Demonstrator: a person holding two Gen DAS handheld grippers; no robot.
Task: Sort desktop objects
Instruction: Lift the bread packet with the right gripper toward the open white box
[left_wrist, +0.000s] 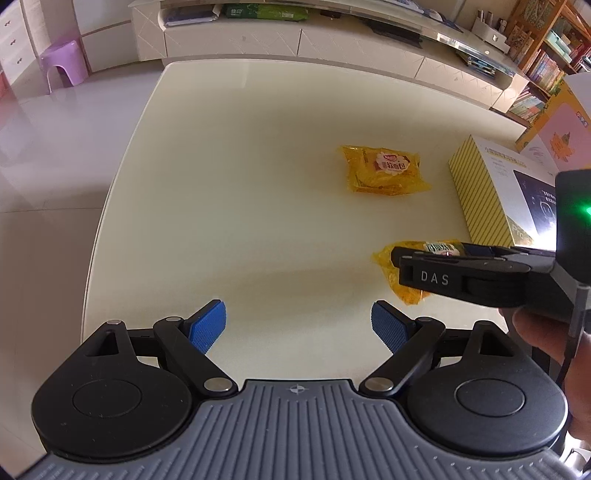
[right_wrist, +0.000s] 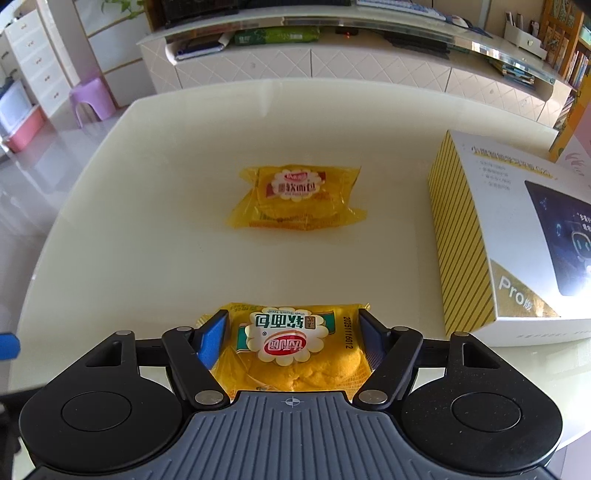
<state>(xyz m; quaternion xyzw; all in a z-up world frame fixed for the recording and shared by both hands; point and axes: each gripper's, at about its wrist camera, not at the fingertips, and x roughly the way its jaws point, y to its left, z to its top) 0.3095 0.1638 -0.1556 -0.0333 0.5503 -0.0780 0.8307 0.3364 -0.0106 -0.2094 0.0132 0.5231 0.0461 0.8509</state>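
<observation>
While R gripper straddles near bread pack, contact unclear, L gripper wide apart w/ nothing, box cropped.

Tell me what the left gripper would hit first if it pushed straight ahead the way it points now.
Probably nothing soon. The left gripper, open, points across bare table; both yellow bread packets and the box lie to its right. Depth past the far edge is unclear.

1. Ahead of the left gripper, bare table lies open.
2. Right of the right gripper, a striped box blocks sideways passage.
3. Straight ahead, a yellow packet lies in the path.
</observation>
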